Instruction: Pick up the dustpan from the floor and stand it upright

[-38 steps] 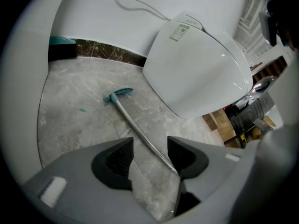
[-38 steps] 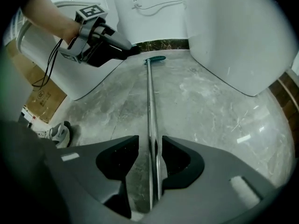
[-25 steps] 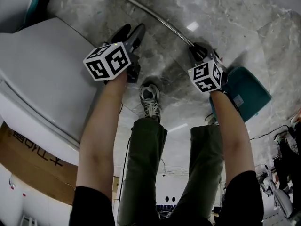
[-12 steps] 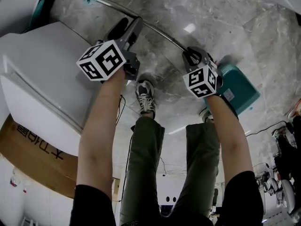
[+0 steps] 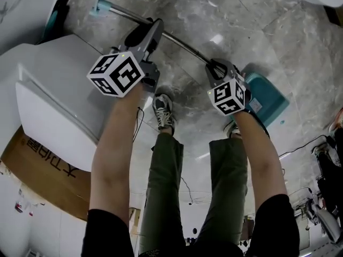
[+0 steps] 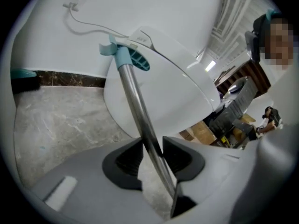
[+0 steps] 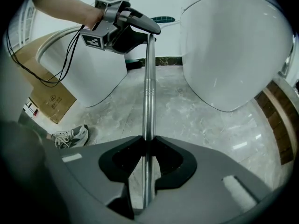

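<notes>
Fingers [image 7: 122, 161] of the right gripper [image 7: 148, 143] are clenched on the long polished steel tube handle [image 7: 149, 78] of the teal plastic dustpan [image 5: 265, 98], low on the tube and just beside the pan. Further along the same tube, the left gripper [image 6: 153, 146] has just been closing its jaws. Its dark pads [image 6: 128, 162] pinch the handle too, with the metal running straight between them.

By my judgement the tube is stiff, light and slick. Smooth round steel between narrow pads can twist or slide, so two spaced grips suit it, with the one near the pan carrying most of the weight. The pan looks like thin plastic, light but awkward once the pole is raised, so it will likely tip unless it is set squarely on its base.

The handle slants over the grey marble floor [image 5: 225, 15]. It runs from the pan at the person's right to a teal hanging cap [image 6: 127, 59] at the far end, beside a white rounded shell [image 6: 177, 78]. Whether the pan touches the floor I cannot tell.
</notes>
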The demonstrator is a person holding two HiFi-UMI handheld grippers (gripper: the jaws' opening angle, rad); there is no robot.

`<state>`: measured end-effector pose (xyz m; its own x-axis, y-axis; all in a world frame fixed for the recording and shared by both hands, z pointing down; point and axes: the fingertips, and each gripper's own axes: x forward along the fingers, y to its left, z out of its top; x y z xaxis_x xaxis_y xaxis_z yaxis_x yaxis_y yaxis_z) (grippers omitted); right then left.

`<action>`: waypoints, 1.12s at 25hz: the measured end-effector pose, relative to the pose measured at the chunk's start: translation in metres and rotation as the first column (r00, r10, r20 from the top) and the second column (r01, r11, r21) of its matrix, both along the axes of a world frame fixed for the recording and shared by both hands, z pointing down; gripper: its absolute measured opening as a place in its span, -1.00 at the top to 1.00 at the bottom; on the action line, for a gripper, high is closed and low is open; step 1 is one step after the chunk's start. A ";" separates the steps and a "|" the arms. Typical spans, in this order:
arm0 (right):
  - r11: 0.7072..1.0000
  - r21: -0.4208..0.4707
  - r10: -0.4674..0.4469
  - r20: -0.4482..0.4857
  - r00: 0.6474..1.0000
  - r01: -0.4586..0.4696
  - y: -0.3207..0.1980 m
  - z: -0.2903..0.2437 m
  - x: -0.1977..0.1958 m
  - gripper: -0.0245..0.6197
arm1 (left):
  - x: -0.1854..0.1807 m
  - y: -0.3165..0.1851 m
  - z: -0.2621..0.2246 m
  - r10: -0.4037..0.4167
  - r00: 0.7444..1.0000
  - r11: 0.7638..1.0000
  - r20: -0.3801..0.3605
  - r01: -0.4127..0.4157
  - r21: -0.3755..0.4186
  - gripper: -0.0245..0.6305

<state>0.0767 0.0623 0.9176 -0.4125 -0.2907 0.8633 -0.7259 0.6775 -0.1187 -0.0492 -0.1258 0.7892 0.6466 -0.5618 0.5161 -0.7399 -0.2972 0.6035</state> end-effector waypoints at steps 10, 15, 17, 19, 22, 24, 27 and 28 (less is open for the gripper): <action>0.998 -0.002 0.069 0.077 0.995 -0.069 0.004 -0.054 0.028 0.64 | 0.053 0.016 -0.081 0.102 0.987 0.992 -0.124 -0.092 0.087 0.48; 0.990 0.024 0.132 0.132 0.982 -0.136 0.002 -0.107 0.041 0.64 | 0.072 0.021 -0.118 0.156 0.983 0.982 -0.100 -0.143 0.126 0.49; 0.986 0.046 0.149 0.160 0.976 -0.158 -0.003 -0.136 0.044 0.64 | 0.077 0.020 -0.133 0.177 0.981 0.976 -0.085 -0.164 0.146 0.49; 0.982 0.079 0.156 0.188 0.970 -0.173 -0.011 -0.167 0.045 0.64 | 0.081 0.018 -0.150 0.197 0.978 0.969 -0.064 -0.184 0.167 0.49; 0.971 0.130 0.167 0.229 0.959 -0.200 -0.024 -0.216 0.044 0.64 | 0.080 0.014 -0.175 0.218 0.976 0.958 -0.026 -0.209 0.199 0.50; 0.960 0.159 0.184 0.255 0.949 -0.229 -0.035 -0.248 0.044 0.64 | 0.075 0.012 -0.190 0.231 0.973 0.950 0.003 -0.226 0.215 0.50; 0.938 0.206 0.214 0.294 0.932 -0.280 -0.053 -0.289 0.045 0.64 | 0.063 0.005 -0.212 0.245 0.968 0.937 0.046 -0.249 0.245 0.50; 0.929 0.222 0.222 0.305 0.926 -0.296 -0.060 -0.302 0.046 0.64 | 0.058 0.001 -0.218 0.247 0.967 0.933 0.060 -0.255 0.256 0.50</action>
<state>0.1222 0.0018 0.6155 -0.4981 -0.6176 0.6087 -0.8451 0.5031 -0.1811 0.0091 -0.1246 0.5711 0.7719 -0.4995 0.3932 -0.6356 -0.6188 0.4616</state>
